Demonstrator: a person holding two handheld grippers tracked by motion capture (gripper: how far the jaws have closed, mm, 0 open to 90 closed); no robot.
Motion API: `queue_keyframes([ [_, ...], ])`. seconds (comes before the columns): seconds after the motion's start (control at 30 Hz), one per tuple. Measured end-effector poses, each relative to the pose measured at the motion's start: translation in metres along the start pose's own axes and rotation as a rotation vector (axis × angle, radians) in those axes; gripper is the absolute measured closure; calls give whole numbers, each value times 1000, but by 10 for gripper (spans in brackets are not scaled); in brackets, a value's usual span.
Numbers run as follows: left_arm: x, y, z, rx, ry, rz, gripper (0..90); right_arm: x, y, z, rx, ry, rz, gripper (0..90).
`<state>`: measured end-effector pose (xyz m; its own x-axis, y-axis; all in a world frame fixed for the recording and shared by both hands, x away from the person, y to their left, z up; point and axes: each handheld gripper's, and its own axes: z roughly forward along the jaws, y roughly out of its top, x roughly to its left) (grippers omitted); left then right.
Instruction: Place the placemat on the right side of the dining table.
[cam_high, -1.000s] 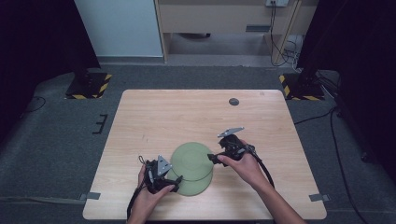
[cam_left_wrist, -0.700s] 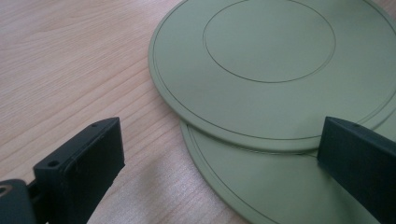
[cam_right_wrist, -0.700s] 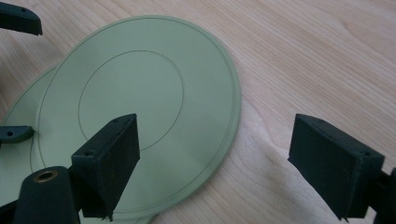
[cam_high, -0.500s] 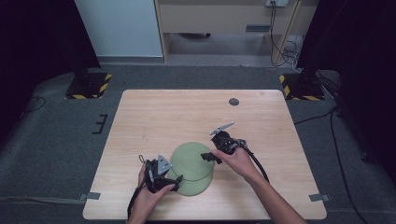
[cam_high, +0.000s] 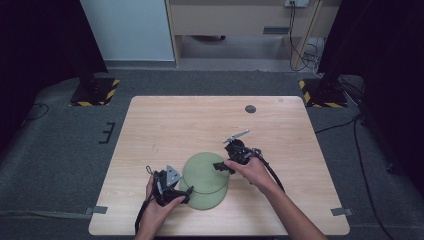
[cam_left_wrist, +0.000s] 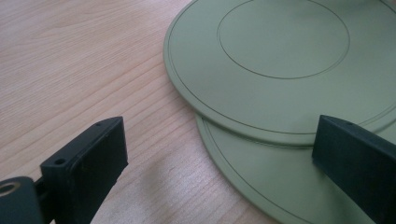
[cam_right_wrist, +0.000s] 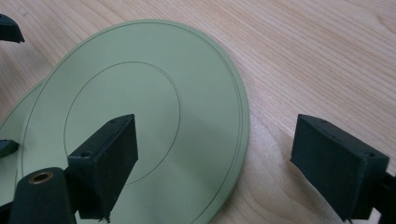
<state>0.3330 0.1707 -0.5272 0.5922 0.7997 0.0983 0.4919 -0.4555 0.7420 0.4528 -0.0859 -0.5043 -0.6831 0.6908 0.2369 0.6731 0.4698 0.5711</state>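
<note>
Two pale green plates overlap near the table's front edge. The upper plate (cam_high: 204, 171) (cam_left_wrist: 280, 46) (cam_right_wrist: 187, 116) rests partly on the lower plate (cam_high: 207, 201) (cam_left_wrist: 261, 177) (cam_right_wrist: 14, 126). My left gripper (cam_high: 183, 191) (cam_left_wrist: 219, 135) is open at the plates' left edge, one jaw over the wood and one over the lower plate. At the upper plate's right rim, my right gripper (cam_high: 220, 167) (cam_right_wrist: 215, 133) is open and straddles it, one jaw above the plate and one above the wood. Neither gripper holds anything.
A small dark disc (cam_high: 250, 108) lies near the far edge of the wooden table (cam_high: 165, 125). Beyond the table's back corners, yellow-and-black striped stand bases (cam_high: 95, 92) sit on the grey floor. A cable trails from the right gripper along the forearm.
The right gripper has moved left and down to the upper plate's right rim. The left gripper and both plates have stayed where they were.
</note>
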Motion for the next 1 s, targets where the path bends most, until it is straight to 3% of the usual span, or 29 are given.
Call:
queue_keyframes([
  [0.37,2,0,-3,-8,2,-8,26,2,13,5,17,35,-1,187],
  [1.0,1,1,-2,-17,6,-11,29,2,17,22,54,77,-3,187],
])
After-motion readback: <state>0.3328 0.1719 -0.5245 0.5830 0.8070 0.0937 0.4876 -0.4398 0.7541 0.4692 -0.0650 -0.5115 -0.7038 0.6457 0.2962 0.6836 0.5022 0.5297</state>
